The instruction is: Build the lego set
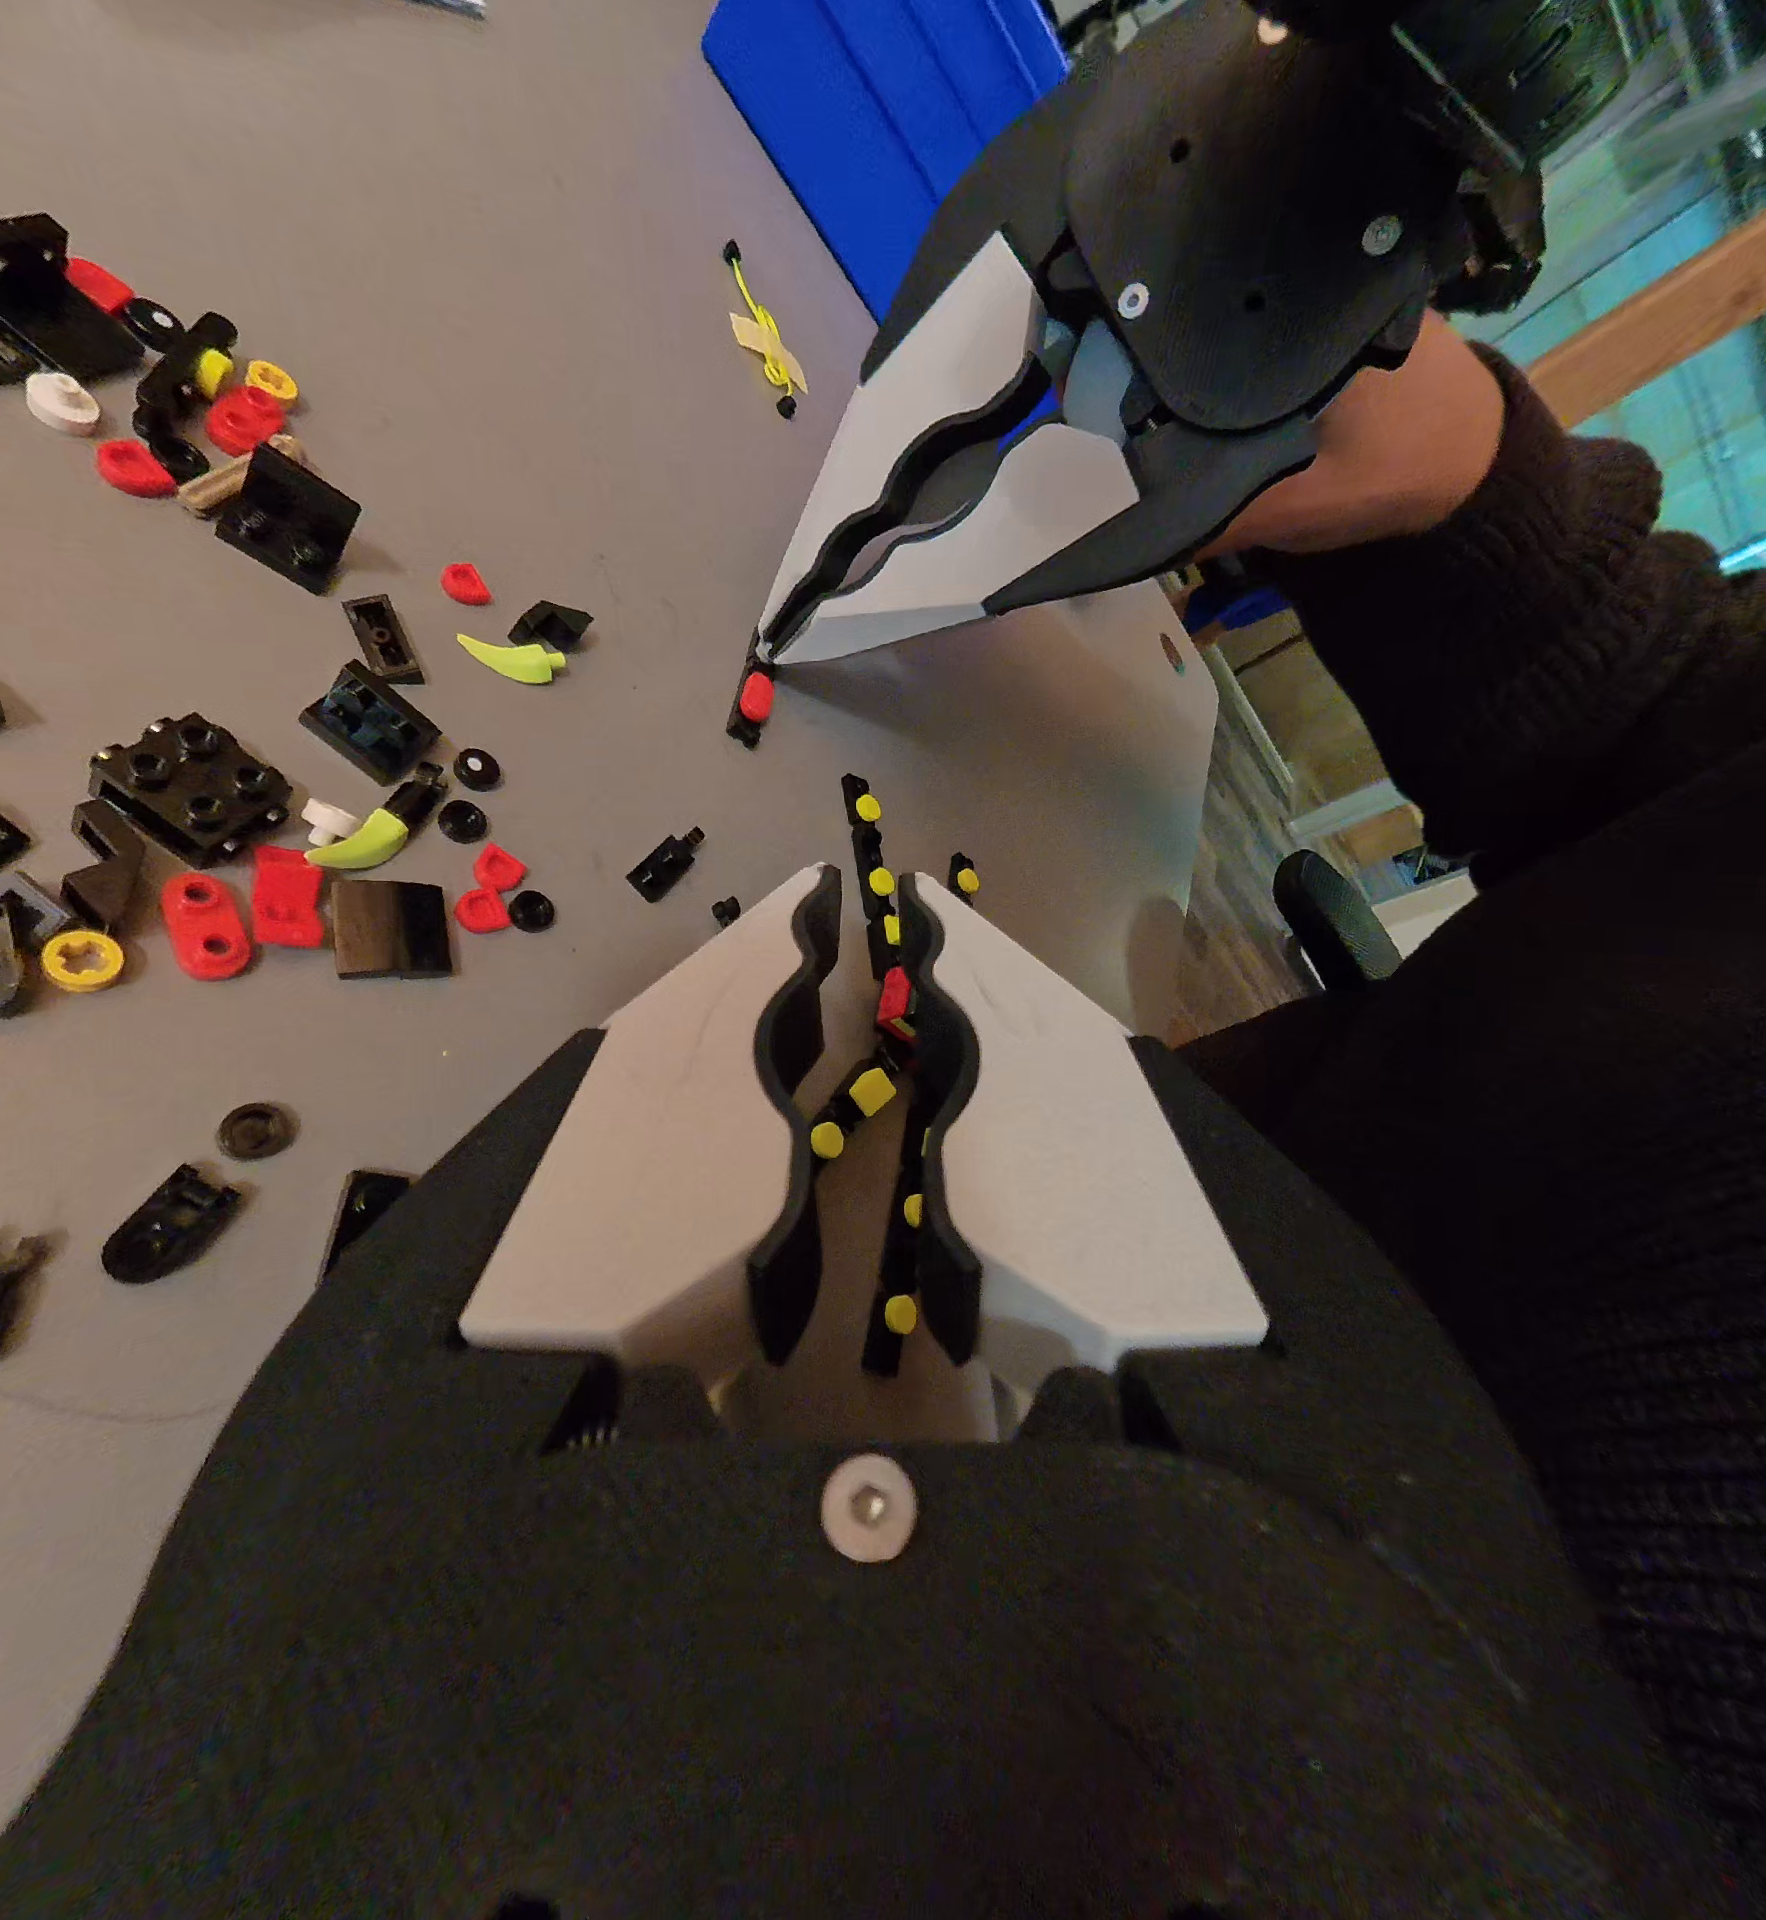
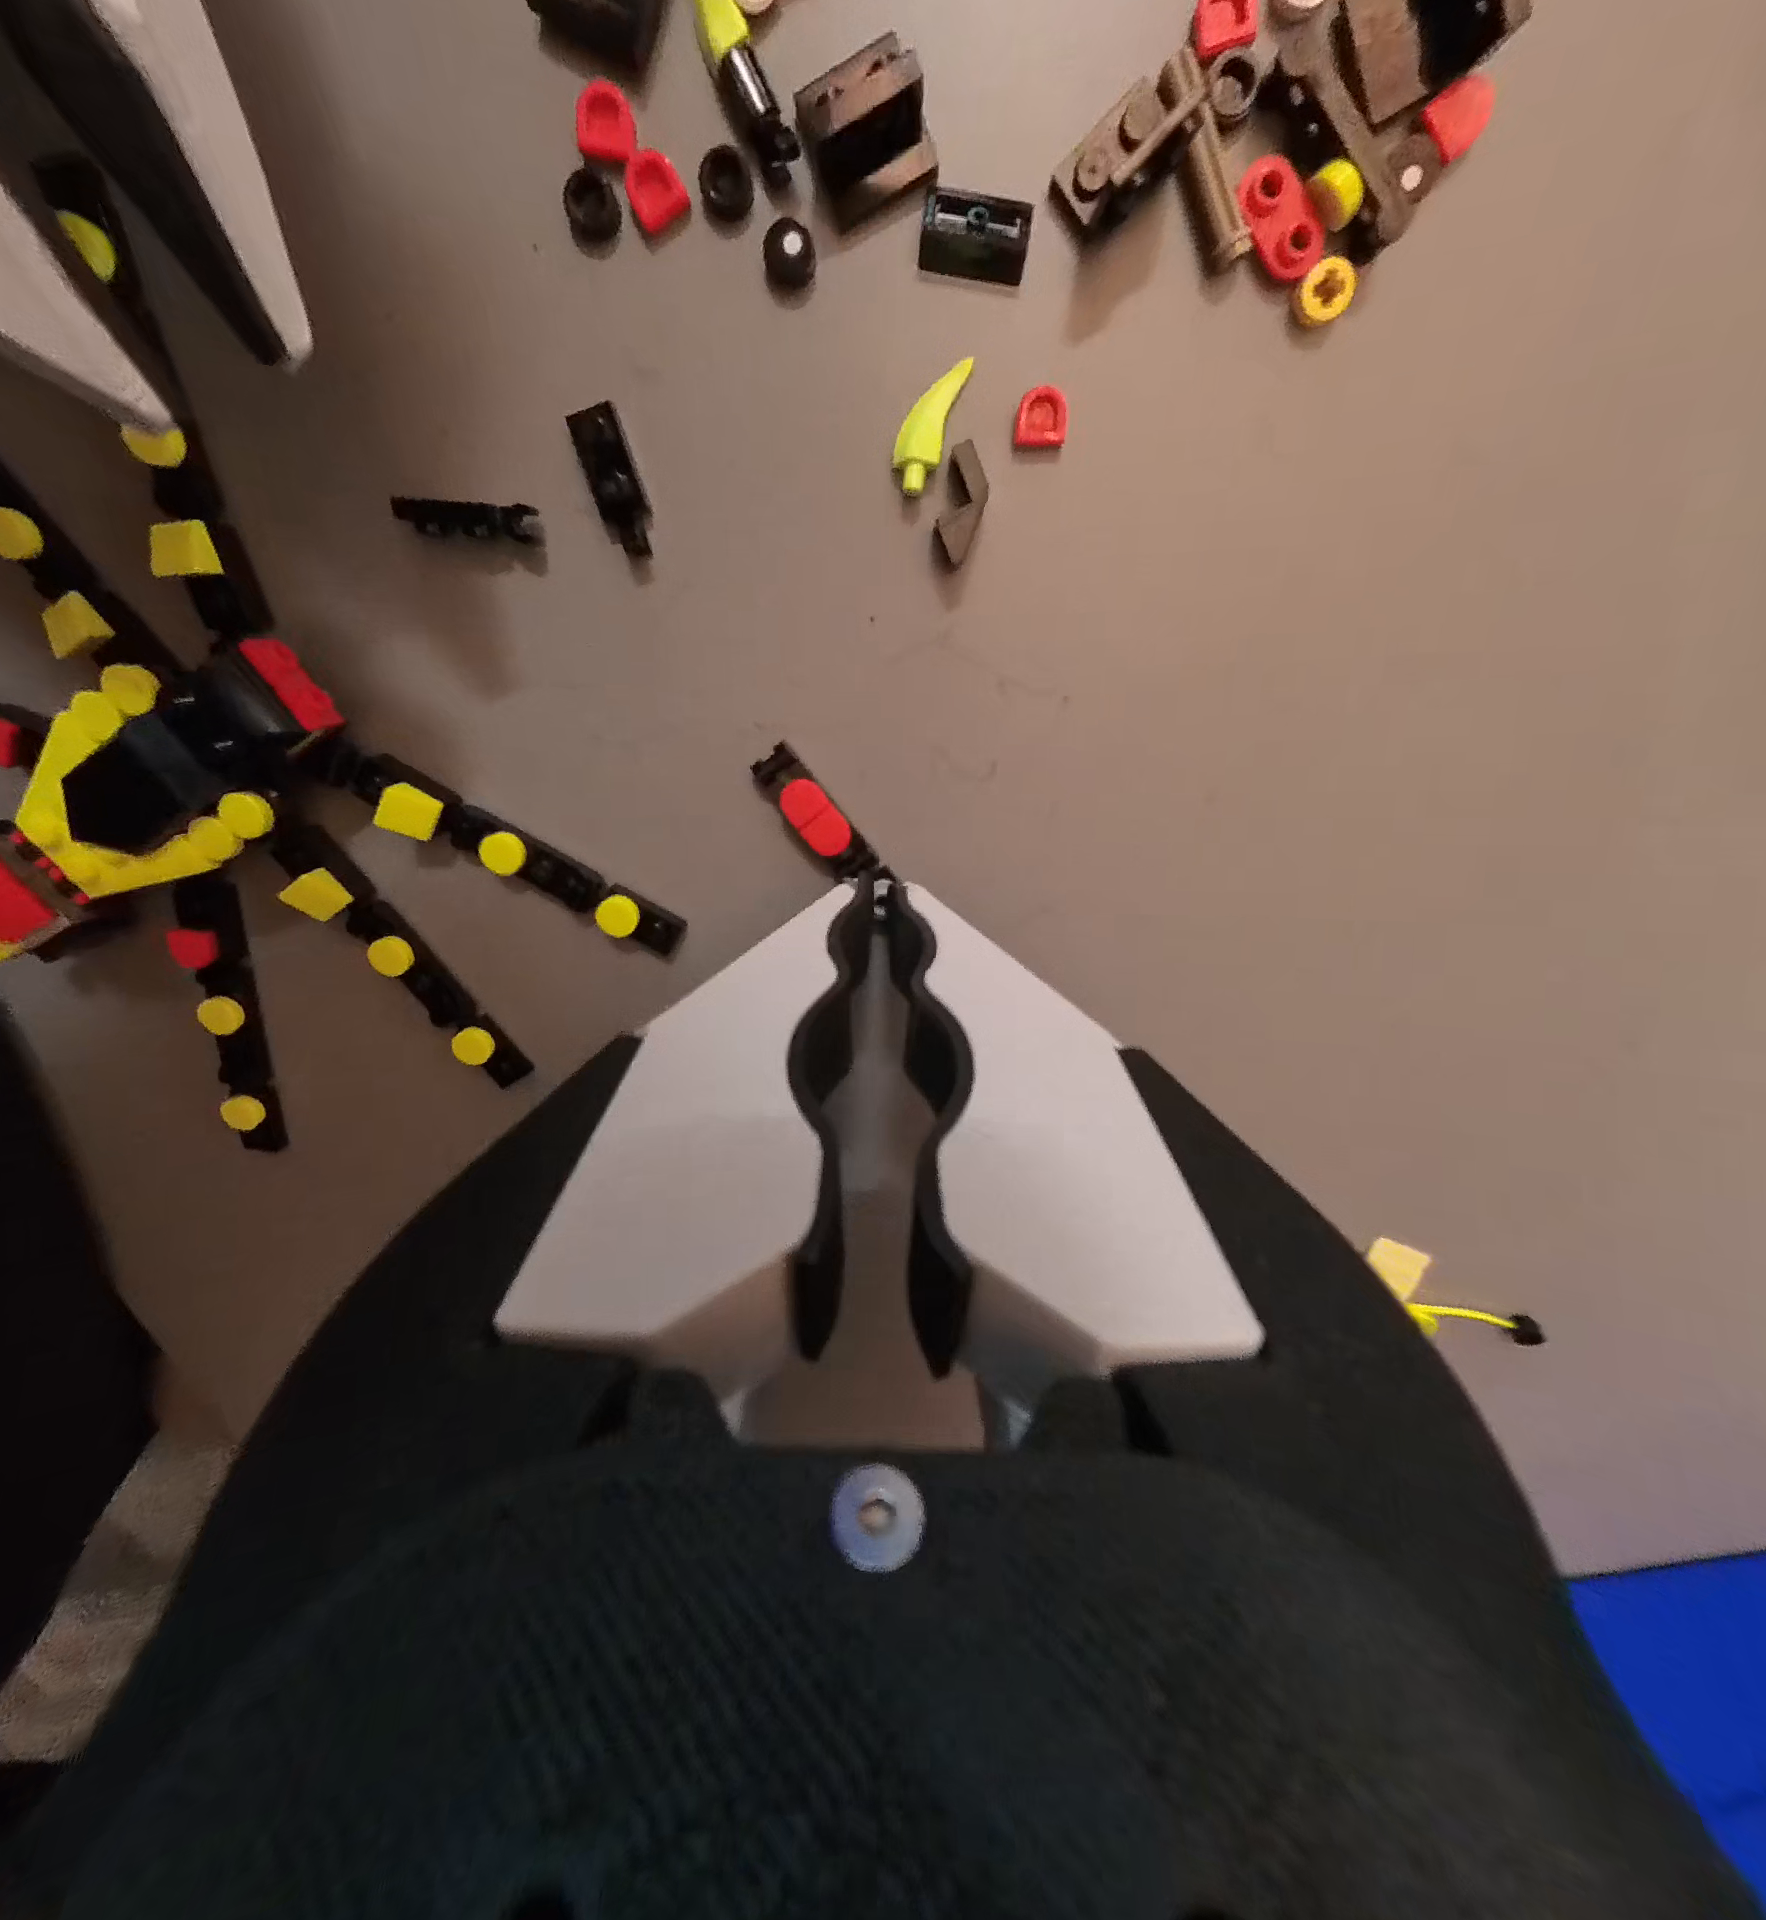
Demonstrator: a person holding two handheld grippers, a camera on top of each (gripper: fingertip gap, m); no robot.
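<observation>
A black, yellow and red lego spider (image 2: 131,790) lies on the grey table (image 2: 1274,831) at the left of the right wrist view. My left gripper (image 1: 877,883) is closed around one of its black legs with yellow studs (image 1: 900,1226); the leg runs between the pads. The same gripper shows at the top left of the right wrist view (image 2: 131,343). My right gripper (image 2: 879,894) is shut on the end of a small black plate with red tiles (image 2: 817,816), low on the table. In the left wrist view this gripper (image 1: 767,649) pinches the same piece (image 1: 754,698).
Loose black, red and yellow bricks (image 1: 204,790) are scattered at the left, and along the top of the right wrist view (image 2: 962,156). A blue box (image 1: 858,135) stands behind. A yellow string with black ends (image 2: 1450,1314) lies near it. A dark-sleeved arm (image 1: 1481,582) is at right. There is about 11 cm between the tips of the two grippers.
</observation>
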